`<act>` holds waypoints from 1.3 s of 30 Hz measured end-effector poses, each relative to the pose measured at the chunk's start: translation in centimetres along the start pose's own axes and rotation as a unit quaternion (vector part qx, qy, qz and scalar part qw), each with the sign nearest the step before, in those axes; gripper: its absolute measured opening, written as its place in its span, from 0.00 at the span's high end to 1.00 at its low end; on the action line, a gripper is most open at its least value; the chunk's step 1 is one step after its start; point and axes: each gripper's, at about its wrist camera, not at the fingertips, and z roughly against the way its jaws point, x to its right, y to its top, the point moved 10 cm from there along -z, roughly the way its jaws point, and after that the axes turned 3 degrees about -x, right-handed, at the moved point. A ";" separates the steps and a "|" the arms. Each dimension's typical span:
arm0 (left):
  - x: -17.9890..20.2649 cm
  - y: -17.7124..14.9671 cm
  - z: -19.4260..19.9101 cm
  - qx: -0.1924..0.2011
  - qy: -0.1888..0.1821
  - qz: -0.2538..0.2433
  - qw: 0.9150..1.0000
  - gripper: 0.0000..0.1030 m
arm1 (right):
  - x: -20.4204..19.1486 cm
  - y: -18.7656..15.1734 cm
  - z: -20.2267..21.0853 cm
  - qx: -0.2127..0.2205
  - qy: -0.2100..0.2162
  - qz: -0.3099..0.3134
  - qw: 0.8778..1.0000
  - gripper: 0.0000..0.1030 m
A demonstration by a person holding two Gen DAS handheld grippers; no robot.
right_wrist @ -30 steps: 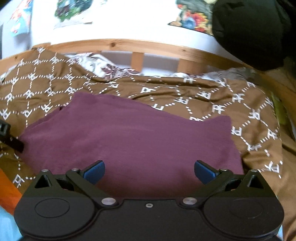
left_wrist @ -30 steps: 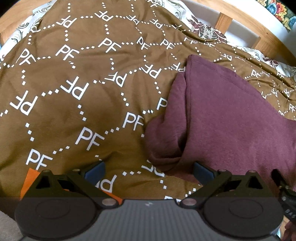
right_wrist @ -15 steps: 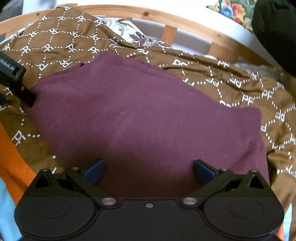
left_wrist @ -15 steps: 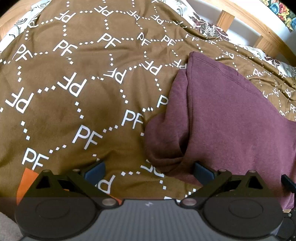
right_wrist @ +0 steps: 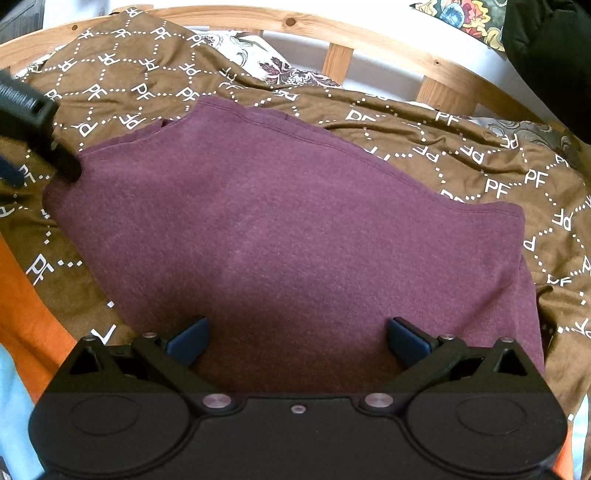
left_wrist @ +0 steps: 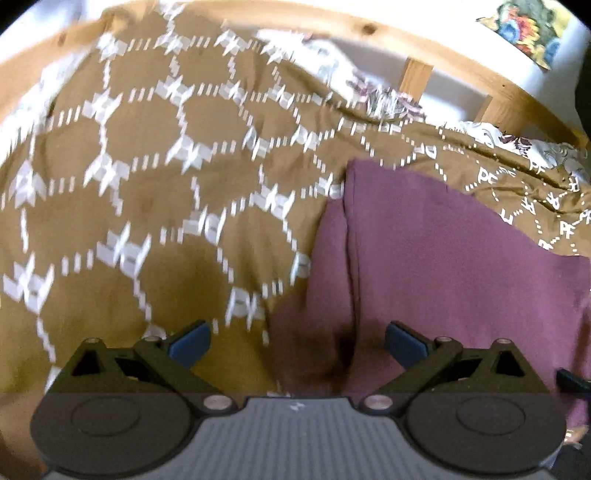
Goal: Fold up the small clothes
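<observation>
A folded maroon garment lies flat on a brown patterned bedspread. In the left wrist view the maroon garment fills the right half, its left folded edge running up from between the fingers. My left gripper is open over that near-left corner, with cloth showing between the blue pads but not clamped. My right gripper is open above the near edge of the garment. The left gripper's black body shows in the right wrist view at the garment's left corner.
A wooden bed frame with slats curves along the far side, with a floral pillow in front of it. Orange cloth and light blue cloth lie at the near left. A dark bulky object sits at the far right.
The left gripper has swung forward and tilted up, so the bed frame now shows in its blurred view. The right gripper has dipped closer over the garment. Both stay open.
</observation>
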 end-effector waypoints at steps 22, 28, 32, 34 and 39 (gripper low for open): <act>0.5 -0.3 -4.4 -0.074 -0.068 0.053 0.994 0.05 | 0.0 -0.1 0.0 -0.002 0.003 -0.001 1.000 0.00; 1.3 -0.4 -4.0 -0.074 -0.081 0.037 0.993 0.11 | 0.0 -0.2 0.0 -0.002 0.003 -0.002 1.000 0.00; 1.1 -0.4 -4.0 -0.076 -0.084 0.043 0.993 0.12 | 0.0 -0.2 0.0 -0.003 0.005 -0.003 1.000 0.00; 1.2 -0.5 -3.9 -0.075 -0.087 0.043 0.992 0.17 | 0.1 -0.2 0.0 -0.003 0.007 -0.003 1.000 0.00; 1.6 -0.3 -2.9 -0.055 -0.088 0.030 0.994 0.38 | 0.2 -0.2 0.0 -0.004 0.009 -0.005 1.000 0.01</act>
